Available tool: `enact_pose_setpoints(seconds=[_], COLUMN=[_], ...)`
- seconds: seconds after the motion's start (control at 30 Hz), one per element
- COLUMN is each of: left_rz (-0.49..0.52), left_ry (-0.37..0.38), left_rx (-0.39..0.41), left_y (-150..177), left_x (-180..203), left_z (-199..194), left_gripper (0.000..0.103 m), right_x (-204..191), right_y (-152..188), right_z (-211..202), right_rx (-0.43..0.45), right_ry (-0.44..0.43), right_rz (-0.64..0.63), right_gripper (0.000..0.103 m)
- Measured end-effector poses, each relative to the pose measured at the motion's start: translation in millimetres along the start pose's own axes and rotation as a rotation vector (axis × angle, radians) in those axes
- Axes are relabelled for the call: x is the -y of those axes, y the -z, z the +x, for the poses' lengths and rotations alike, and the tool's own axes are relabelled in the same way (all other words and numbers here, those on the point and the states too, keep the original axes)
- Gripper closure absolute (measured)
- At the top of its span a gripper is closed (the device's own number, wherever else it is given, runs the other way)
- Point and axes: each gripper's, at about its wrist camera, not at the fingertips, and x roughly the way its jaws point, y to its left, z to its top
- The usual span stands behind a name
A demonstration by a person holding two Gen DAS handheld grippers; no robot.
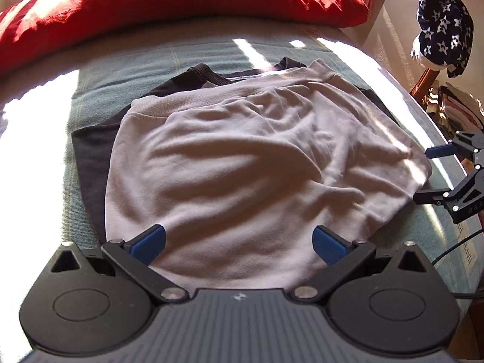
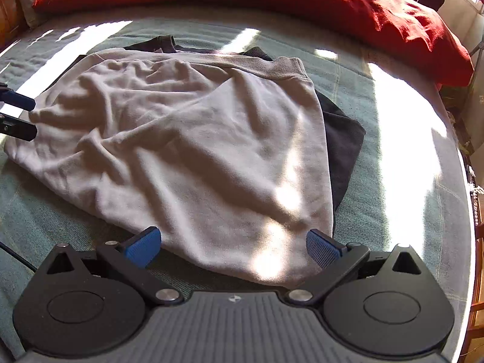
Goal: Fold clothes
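I have the left gripper (image 1: 239, 243) and right gripper (image 2: 233, 243) spread and empty at the near hem of the pale sweatshirt (image 1: 242, 157), mid-frame on the bed (image 1: 99, 69). I judge pinching both lower corners evenly keeps the fold straight.

Both cameras sit low and close over the near edge of the pale sweatshirt (image 1: 242, 157), looking across the bed (image 1: 99, 84) toward the red pillow (image 1: 181, 3). The left wrist view stands at the sweatshirt's left side, the right wrist view at its right; each catches the other gripper beside the sweatshirt.
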Motion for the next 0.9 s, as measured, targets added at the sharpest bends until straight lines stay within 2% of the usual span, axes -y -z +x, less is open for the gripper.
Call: enact_pose_setpoints(seconds=[0.03, 0.17, 0.23, 0.5, 0.63, 0.73, 0.8, 0.87, 0.9], left_rz=[0.010, -0.089, -0.058, 0.356, 0.547, 0.664, 0.645, 0.574, 0.511], left_ry=[-0.008, 0.012, -0.019, -0.267, -0.345, -0.358, -0.346, -0.319, -0.295], left_rx=[-0.014, -0.009, 0.007, 0.014, 0.021, 0.026, 0.011, -0.015, -0.026], left_y=[3.5, 16.5, 23.4, 51.2, 57.7, 60.3, 59.4, 56.7, 54.5], left_x=[3.2, 2.5, 8.7, 48.4, 60.0, 66.4, 64.0, 57.8, 52.6], left_z=[1.6, -4.9, -10.4, -7.0, 5.5, 9.2, 6.9, 2.5, -0.8], left_gripper=[0.001, 0.001, 0.001, 0.001, 0.001, 0.001, 0.001, 0.001, 0.001], right_x=[-2.5, -5.6, -6.3, -16.6, -25.9, -35.7, -36.7, -35.4, -31.4], right_y=[1.2, 6.9, 10.7, 20.2, 22.2, 29.8, 31.8, 31.6, 28.3], right_z=[-0.8, -0.6, 0.0, 1.6, 6.7, 13.9, 14.3, 13.0, 11.6], right_rx=[0.000, -0.008, -0.010, -0.028, -0.025, -0.033, -0.035, -0.038, -0.042], right_ry=[-0.003, -0.024, -0.014, 0.012, 0.130, 0.232, 0.239, 0.230, 0.208], right_rz=[-0.026, -0.060, -0.060, -0.165, -0.308, -0.511, -0.564, -0.583, -0.546], right_gripper=[0.000, 0.000, 0.000, 0.000, 0.000, 0.000, 0.000, 0.000, 0.000])
